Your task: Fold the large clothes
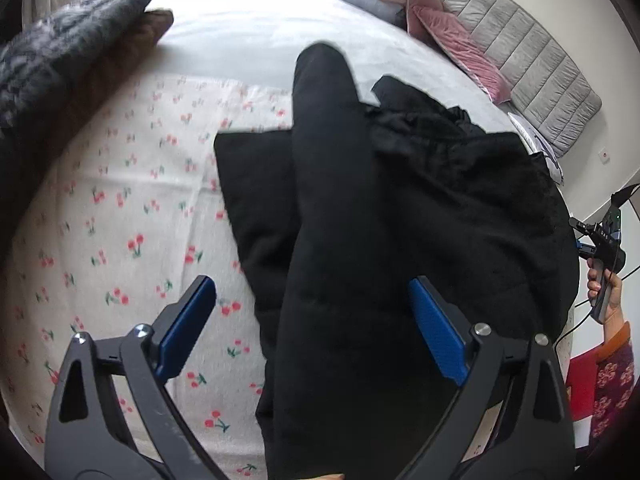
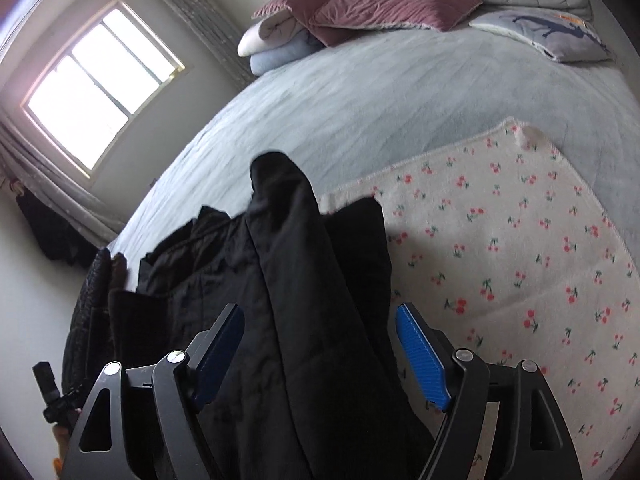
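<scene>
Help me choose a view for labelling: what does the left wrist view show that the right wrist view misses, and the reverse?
Only the left wrist view shows the holder's hand on the right gripper's handle. Only the right wrist view shows the window and the printed grey pillow. Both show the black coat, its sleeve running between open blue fingers, the cherry-print blanket, pink pillows and the quilted headboard.

1. The black coat (image 1: 400, 208) covers part of the cherry blanket (image 1: 120, 208), and its lower end is cut off at 6 o'clock in both views.
2. The person's hand (image 1: 604, 292) at 3 o'clock is cut by the edge; the right gripper there is too small to tell its state.
3. The dark knit garment (image 1: 60, 60) at 10 o'clock is blurred.
</scene>
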### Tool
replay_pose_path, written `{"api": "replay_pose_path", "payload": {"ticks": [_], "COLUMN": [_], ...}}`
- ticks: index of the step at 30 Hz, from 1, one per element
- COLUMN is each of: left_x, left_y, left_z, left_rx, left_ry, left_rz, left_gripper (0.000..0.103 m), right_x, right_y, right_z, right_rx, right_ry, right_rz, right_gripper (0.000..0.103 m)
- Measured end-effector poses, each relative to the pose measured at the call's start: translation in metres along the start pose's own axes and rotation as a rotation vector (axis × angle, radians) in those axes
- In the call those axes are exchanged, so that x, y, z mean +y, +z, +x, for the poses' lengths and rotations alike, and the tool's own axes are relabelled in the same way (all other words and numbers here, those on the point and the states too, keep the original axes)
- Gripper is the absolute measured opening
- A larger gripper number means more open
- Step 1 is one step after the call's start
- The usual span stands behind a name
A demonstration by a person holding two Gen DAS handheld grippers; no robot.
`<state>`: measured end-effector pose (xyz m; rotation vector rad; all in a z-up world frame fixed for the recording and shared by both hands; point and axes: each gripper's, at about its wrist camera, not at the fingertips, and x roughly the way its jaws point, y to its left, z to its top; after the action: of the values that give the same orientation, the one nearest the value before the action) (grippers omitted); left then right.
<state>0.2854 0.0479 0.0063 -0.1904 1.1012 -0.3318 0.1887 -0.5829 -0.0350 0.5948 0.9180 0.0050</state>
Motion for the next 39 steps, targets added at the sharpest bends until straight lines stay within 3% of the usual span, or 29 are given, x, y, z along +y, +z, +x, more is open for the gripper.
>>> {"api": "replay_pose_path", "payload": {"ticks": [3, 6, 11, 13, 14, 15, 18, 21, 26, 29, 35, 39], "left_x": [0.023, 0.038, 0.025, 0.012, 0.005, 0.0, -0.008, -0.029, -0.062, -0.069, -0.056, -0.043], "left_y": [-0.014, -0.021, -0.022, -0.023, -0.023, -0.023, -0.017, -0.01, 0.003, -0.004, -0.058, -0.107], "left_z": [0.007, 0.018, 0.032, 0.034, 0.034, 0.033, 0.024, 0.001, -0.069, -0.117, -0.193, -0.206], "left_rx": [0.021, 0.039, 0.076, 0.073, 0.07, 0.067, 0.05, 0.029, -0.041, -0.043, -0.03, -0.002], "left_ry": [-0.126, -0.26, -0.368, -0.31, -0.283, -0.249, -0.196, -0.114, -0.122, -0.133, -0.149, -0.151], "left_rz": [-0.114, -0.221, -0.214, -0.176, -0.156, -0.15, -0.188, -0.197, -0.153, -0.132, -0.102, -0.085], "left_gripper": [0.097, 0.096, 0.096, 0.096, 0.09, 0.075, 0.048, 0.037, 0.033, 0.033, 0.033, 0.035], "right_x": [-0.021, -0.044, -0.061, -0.057, -0.052, -0.046, -0.033, -0.017, 0.028, 0.065, 0.097, 0.09], "right_y": [-0.021, -0.035, -0.043, -0.045, -0.046, -0.047, -0.049, -0.052, -0.052, -0.061, -0.113, -0.165], "right_z": [0.012, 0.025, 0.038, 0.04, 0.041, 0.042, 0.036, 0.016, -0.041, -0.081, -0.141, -0.159], "right_rx": [0.028, 0.036, -0.013, -0.017, -0.004, 0.01, 0.021, -0.016, -0.061, -0.058, -0.047, -0.01], "right_ry": [0.056, 0.178, 0.285, 0.27, 0.255, 0.226, 0.178, 0.21, 0.256, 0.261, 0.301, 0.293], "right_rz": [0.065, 0.195, 0.337, 0.322, 0.301, 0.284, 0.269, 0.309, 0.23, 0.144, 0.099, 0.085], "right_gripper": [0.079, 0.079, 0.082, 0.08, 0.079, 0.07, 0.042, 0.032, 0.028, 0.027, 0.027, 0.028]}}
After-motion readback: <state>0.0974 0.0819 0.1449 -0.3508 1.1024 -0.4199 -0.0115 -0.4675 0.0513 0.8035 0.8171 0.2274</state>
